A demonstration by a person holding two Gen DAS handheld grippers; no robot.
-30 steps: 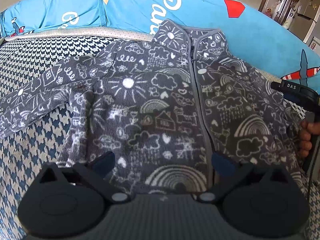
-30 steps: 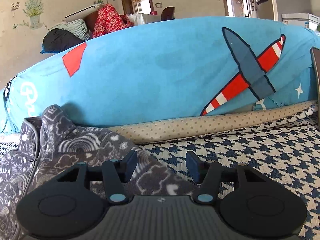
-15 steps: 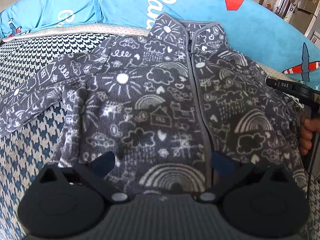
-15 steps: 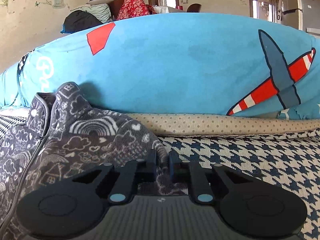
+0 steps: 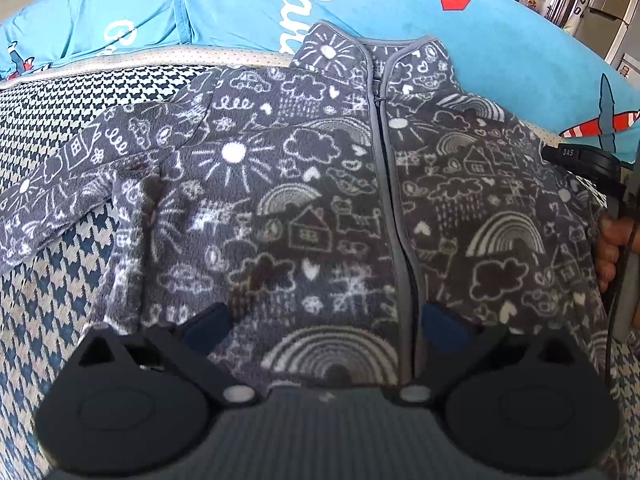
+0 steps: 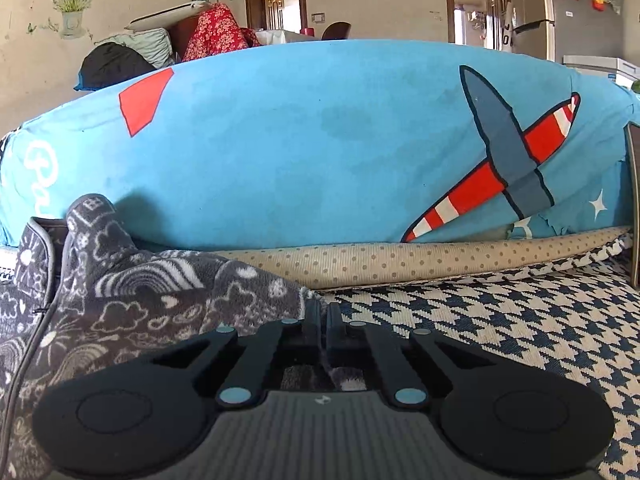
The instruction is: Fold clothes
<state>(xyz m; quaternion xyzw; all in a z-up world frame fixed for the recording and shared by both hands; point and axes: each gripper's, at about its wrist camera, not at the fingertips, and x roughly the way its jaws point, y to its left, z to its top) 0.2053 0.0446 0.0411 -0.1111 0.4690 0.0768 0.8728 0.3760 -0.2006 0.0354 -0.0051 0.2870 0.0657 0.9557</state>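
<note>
One fleece jacket (image 5: 320, 208), grey with white doodles, zipped, spread front-up on the houndstooth cover (image 5: 60, 280), collar against the blue cushion (image 6: 320, 140). Soft, light, limp by the look of it (grip hems or sleeve edges). Left gripper (image 5: 324, 320): jaws wide, empty, over the hem. Right gripper (image 6: 323, 316): closed on the jacket's side edge.
</note>
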